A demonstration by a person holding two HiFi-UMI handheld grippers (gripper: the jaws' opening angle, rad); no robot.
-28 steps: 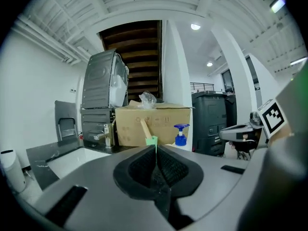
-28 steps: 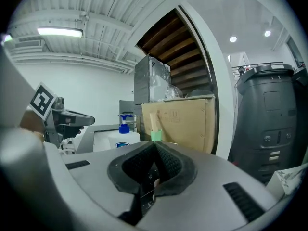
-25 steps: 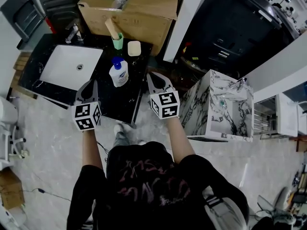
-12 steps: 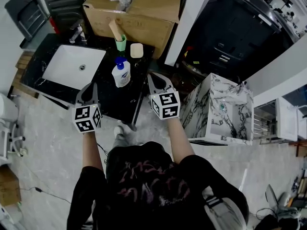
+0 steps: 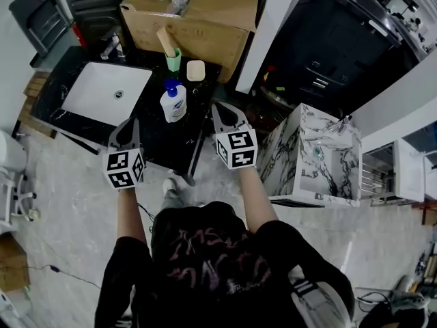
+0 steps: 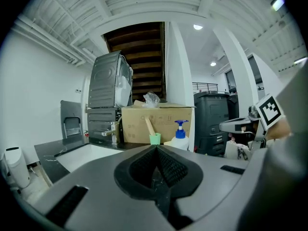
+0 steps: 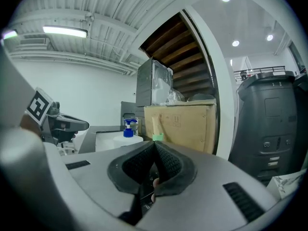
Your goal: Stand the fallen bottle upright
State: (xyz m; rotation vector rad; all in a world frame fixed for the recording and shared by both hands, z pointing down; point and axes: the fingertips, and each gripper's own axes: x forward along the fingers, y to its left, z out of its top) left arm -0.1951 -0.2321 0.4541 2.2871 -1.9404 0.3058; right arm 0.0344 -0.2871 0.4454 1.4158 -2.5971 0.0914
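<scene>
1. White plastic pump bottle with a blue dispenser head (image 5: 172, 104): stands upright on the black veined stone countertop (image 5: 162, 144), just right of the sink basin. It is ahead of both grippers and touched by neither.
2. White rectangular sink basin (image 5: 102, 94): set into the left part of the countertop, with a chrome tap (image 5: 109, 46) at its far edge.
3. Pale green cup holding a wooden stick (image 5: 173, 60) and beige rounded soap bar (image 5: 196, 70): side by side at the back of the countertop, beyond the bottle. Both sit in front of the brown cardboard box (image 5: 205, 19).
4. Left gripper (image 5: 130, 120): grey, with a marker cube at its rear. Its ribbed pads are pressed together with nothing between them. It is held over the front edge of the countertop.
5. Right gripper (image 5: 220, 108): jaws likewise clenched on nothing, held just off the countertop's right edge.
6. White marble vanity unit with grey veins (image 5: 300, 149): stands on the floor to the right of the right gripper.
</scene>
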